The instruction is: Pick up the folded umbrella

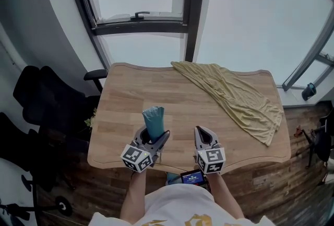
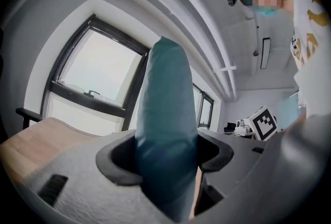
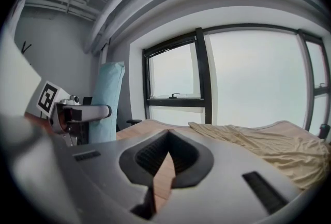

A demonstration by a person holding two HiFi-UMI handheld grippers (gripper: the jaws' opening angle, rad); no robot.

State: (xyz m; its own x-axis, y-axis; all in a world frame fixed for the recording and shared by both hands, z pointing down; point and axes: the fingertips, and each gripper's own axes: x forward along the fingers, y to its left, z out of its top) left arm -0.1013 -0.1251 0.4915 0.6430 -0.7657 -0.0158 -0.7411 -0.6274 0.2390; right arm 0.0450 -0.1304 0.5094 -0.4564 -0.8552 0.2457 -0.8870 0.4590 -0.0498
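You are clenching umbrella (image 1: 154, 121) upright in left tongs (image 1: 155, 142), lower centre, above desk (image 1: 130, 94). Right tongs (image 1: 203, 136) idling closed, empty. Pickup looking essentially done.

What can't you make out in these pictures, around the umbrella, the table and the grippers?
1. Lower end of the umbrella: in the head view it is hidden by the left gripper; in the left gripper view it sinks out of sight between the jaws.
2. Table surface under the cloth: covered by the cloth in the head view.
3. Small screen below the right gripper: too small to read in the head view.
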